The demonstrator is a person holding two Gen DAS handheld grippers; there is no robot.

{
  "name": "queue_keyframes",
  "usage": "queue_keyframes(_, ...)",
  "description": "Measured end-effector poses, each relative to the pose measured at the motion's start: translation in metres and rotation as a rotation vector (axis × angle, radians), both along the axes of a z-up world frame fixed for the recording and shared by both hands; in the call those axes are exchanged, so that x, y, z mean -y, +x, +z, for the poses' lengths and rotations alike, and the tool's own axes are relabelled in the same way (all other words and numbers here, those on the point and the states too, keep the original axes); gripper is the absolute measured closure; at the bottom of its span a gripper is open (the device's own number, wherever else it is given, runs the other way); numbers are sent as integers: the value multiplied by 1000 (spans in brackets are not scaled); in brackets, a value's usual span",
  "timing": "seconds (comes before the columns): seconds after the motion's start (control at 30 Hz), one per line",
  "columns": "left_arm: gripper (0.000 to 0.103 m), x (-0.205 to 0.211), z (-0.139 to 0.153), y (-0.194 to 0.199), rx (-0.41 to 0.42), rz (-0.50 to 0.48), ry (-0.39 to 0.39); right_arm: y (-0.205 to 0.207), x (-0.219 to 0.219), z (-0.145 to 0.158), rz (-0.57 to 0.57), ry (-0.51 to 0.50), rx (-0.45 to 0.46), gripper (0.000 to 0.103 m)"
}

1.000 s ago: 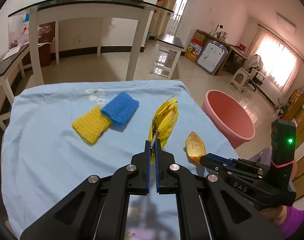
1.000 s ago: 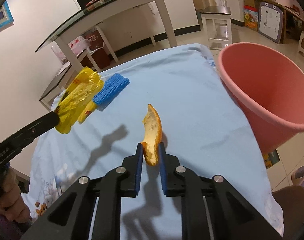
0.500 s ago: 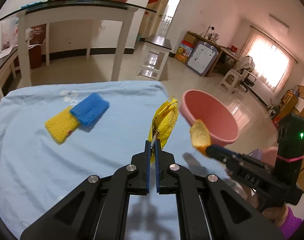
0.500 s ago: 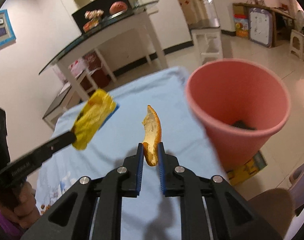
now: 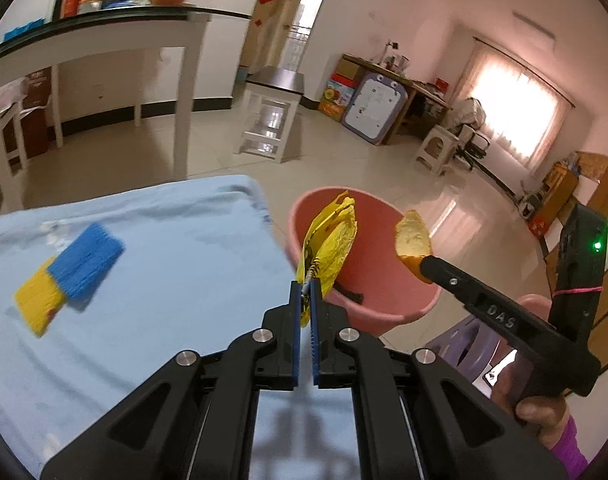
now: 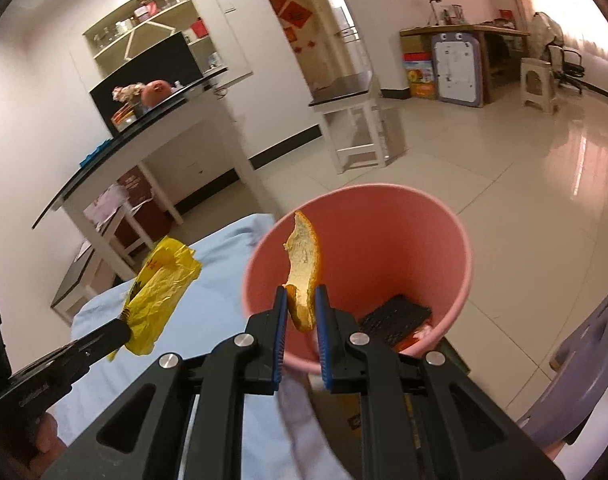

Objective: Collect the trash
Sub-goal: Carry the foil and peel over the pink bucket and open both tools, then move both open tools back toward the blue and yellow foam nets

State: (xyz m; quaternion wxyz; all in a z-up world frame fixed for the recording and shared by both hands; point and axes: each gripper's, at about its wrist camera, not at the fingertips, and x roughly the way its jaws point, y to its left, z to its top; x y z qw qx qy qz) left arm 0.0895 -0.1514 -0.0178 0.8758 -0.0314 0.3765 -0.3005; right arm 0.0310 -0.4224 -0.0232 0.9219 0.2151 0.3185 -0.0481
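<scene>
My left gripper is shut on a crumpled yellow plastic wrapper and holds it over the near rim of the pink bin. It also shows in the right wrist view with the wrapper. My right gripper holds an orange peel over the mouth of the pink bin, its jaws slightly parted around it. The peel and right gripper also show in the left wrist view. Dark trash lies in the bin.
A blue sponge and a yellow sponge lie on the blue tablecloth. A purple stool stands to the right of the bin. A white glass-topped table stands behind.
Both grippers have moved right from over the table to the pink bin, carrying the wrapper and the peel. The right jaws have parted a little around the peel.
</scene>
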Motion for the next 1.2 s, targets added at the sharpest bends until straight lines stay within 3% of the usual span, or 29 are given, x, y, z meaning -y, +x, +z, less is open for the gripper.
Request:
queue_keyframes(0.33,99,64,-16,21,-39,-44,35,13,28,-14,-46,-6,-8,90)
queue_keyframes(0.5,99,78,-31,34,-85,-37,49,15,36,-20,-68,0,-16,90)
queue_keyframes(0.83,99,96,-43,40,-80,-48,76,22,47,-33,-97,-2,-42,89)
queue_keyframes(0.93,88,96,-45,39,-73,-57,76,23,47,-36,-102,-3,-45,86)
queue_keyframes(1.0,69,96,-47,41,-73,-53,73,25,46,-37,-105,-5,-44,82)
queue_keyframes(1.1,65,93,-47,44,-89,-52,44,29,44,-38,-110,-12,-43,81)
queue_keyframes(1.2,65,89,-44,42,-79,-54,36,27,45,-38,-117,-17,-44,73)
